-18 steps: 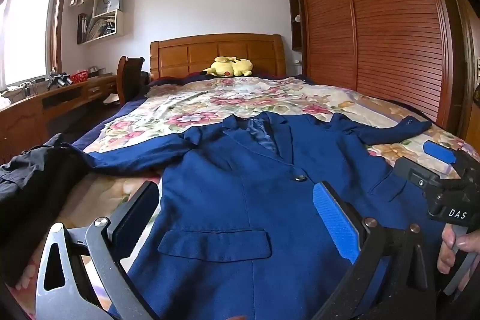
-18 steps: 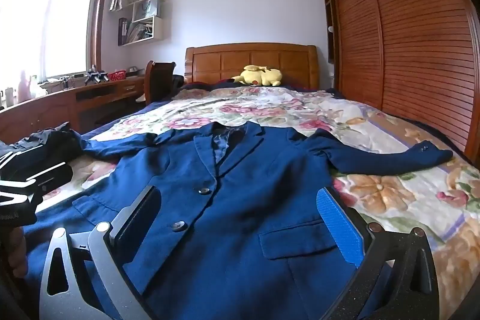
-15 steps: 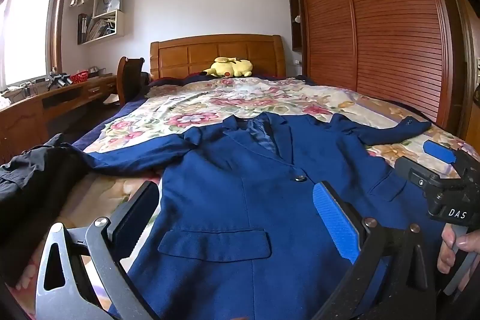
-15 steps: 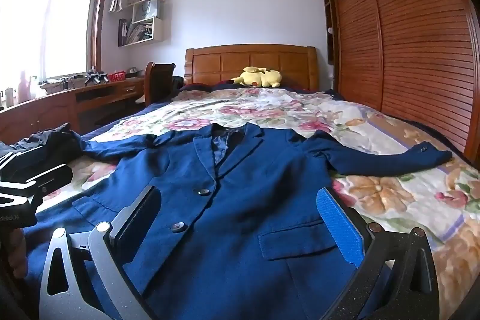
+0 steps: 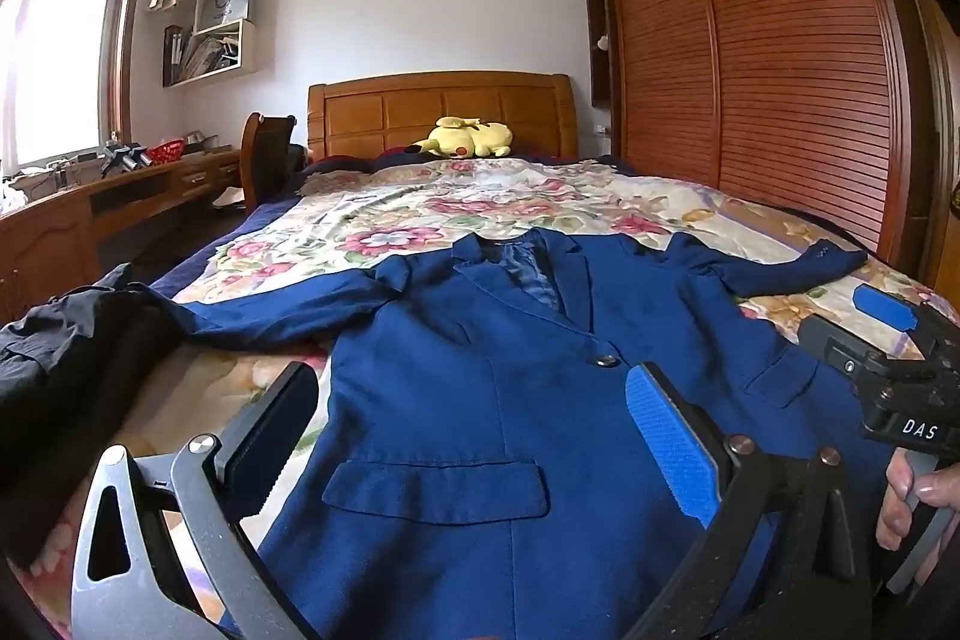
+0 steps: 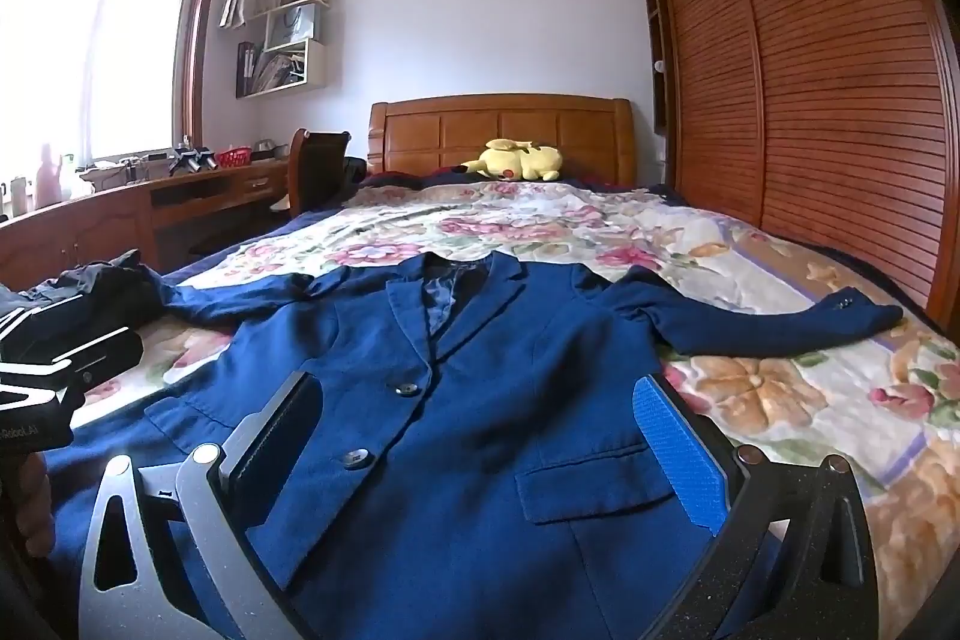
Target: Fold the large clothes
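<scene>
A dark blue suit jacket [image 5: 480, 388] lies flat and face up on the bed, collar toward the headboard, sleeves spread left and right; it also shows in the right wrist view [image 6: 480, 400]. My left gripper [image 5: 468, 412] is open and empty, hovering over the jacket's lower left front near a flap pocket [image 5: 438, 484]. My right gripper [image 6: 474, 424] is open and empty over the lower right front, near the buttons. The right gripper also shows at the right edge of the left wrist view [image 5: 894, 376].
The bed has a floral cover [image 5: 480, 208] and wooden headboard [image 5: 438, 106]. A yellow plush toy [image 5: 471, 139] lies near the headboard. A dark garment [image 5: 66, 340] lies at the left edge. A desk [image 6: 150, 208] stands left, a slatted wardrobe [image 6: 810, 100] right.
</scene>
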Tool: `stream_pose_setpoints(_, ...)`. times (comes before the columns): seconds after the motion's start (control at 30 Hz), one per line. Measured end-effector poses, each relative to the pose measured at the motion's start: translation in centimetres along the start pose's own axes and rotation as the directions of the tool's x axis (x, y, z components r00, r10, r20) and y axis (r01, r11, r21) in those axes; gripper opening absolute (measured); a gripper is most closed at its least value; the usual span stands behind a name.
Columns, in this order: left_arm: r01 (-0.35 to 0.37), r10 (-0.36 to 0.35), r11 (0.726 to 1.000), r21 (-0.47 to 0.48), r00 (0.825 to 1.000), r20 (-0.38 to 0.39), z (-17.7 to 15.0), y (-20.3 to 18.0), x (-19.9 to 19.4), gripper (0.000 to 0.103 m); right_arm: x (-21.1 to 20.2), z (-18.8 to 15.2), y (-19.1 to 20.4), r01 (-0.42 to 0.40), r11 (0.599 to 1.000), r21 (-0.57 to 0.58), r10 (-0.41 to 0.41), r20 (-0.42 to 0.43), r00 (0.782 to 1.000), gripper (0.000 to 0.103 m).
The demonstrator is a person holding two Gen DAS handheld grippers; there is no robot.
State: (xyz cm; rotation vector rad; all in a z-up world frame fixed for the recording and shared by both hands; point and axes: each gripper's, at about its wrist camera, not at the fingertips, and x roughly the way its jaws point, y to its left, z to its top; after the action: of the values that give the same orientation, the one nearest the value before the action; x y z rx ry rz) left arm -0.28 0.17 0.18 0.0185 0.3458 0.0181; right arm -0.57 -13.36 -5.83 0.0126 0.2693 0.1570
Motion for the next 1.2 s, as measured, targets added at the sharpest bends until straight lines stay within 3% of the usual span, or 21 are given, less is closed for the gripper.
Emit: stream_pose_setpoints(1.2,-0.01,0.01,1.0,-0.005,1.0,0.007,0.35,0.44,-0.2,0.103,-0.01,-0.1,0.2,0.008,1.0,0.007,-0.008,0.012,1.0,0.103)
